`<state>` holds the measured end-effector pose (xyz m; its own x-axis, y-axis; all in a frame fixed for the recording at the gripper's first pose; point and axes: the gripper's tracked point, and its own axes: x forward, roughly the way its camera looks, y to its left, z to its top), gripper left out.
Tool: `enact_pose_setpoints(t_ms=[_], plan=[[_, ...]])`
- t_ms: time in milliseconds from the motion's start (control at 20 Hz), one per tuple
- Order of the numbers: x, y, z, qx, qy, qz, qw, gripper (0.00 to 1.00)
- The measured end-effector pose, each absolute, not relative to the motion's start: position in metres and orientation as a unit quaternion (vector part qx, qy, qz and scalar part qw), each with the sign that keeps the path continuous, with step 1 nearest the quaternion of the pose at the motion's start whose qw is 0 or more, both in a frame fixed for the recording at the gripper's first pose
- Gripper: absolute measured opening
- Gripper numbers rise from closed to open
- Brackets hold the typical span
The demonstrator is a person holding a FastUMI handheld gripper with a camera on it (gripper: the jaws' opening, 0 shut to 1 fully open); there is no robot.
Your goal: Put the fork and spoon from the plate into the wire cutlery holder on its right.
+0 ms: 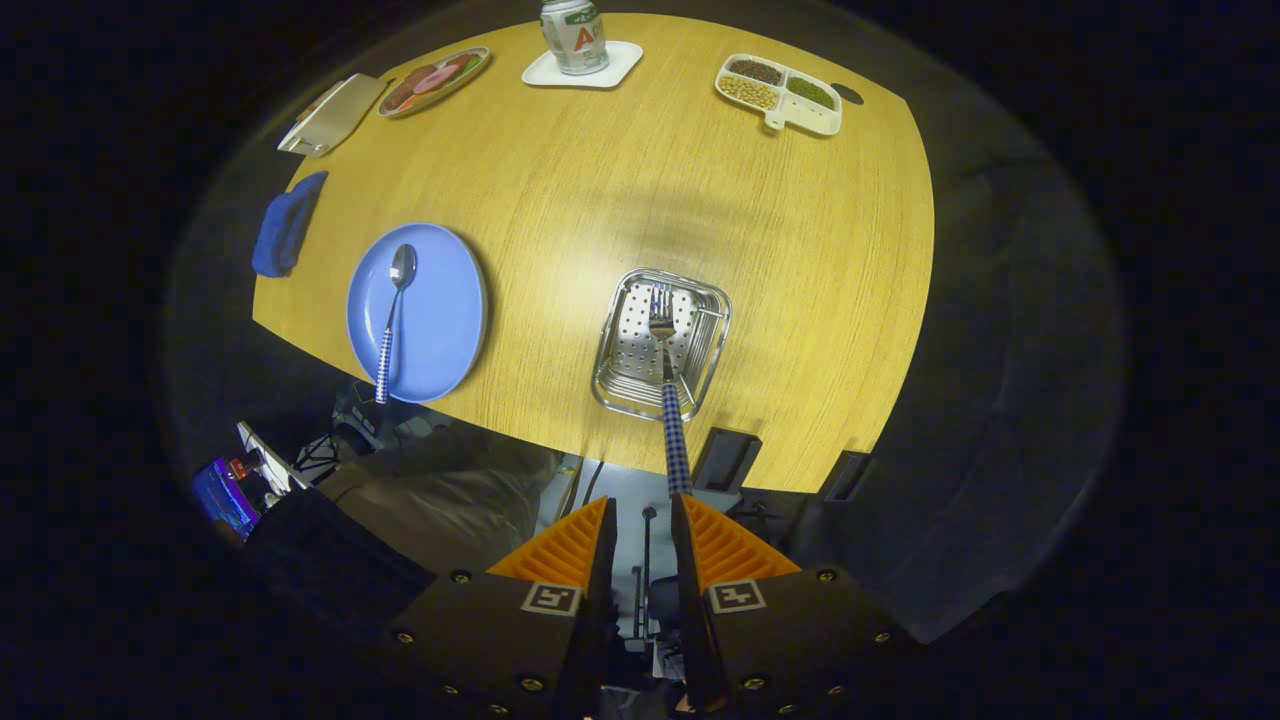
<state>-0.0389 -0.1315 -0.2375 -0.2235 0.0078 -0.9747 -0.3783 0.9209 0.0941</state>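
Observation:
The wire cutlery holder (660, 345) stands on the wooden table near its front edge, straight ahead of my fingers. The fork (668, 385) has its tines down inside the holder. Its checked handle rises toward me and ends by my right fingertip (682, 500). My gripper (643, 500) hovers above the holder, open, with a gap between the fingers; the left finger is clear of the handle. To the left of the holder the spoon (392, 320) lies on the blue plate (445, 310), bowl away from me, its checked handle over the plate's near rim.
A blue cloth (285, 235) lies left of the plate. At the far side sit a white box (330, 115), a patterned dish (432, 82), a can (574, 35) on a white coaster, and a divided tray of beans (782, 92). A person's clothing (440, 495) shows below the table's front edge (520, 440).

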Motion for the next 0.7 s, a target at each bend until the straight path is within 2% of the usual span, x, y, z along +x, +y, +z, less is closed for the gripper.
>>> enact_pose_setpoints(t_ms=[700], plan=[[-0.092, -0.020, -0.240, -0.112, 0.716, 0.219, 0.653, 0.32]])
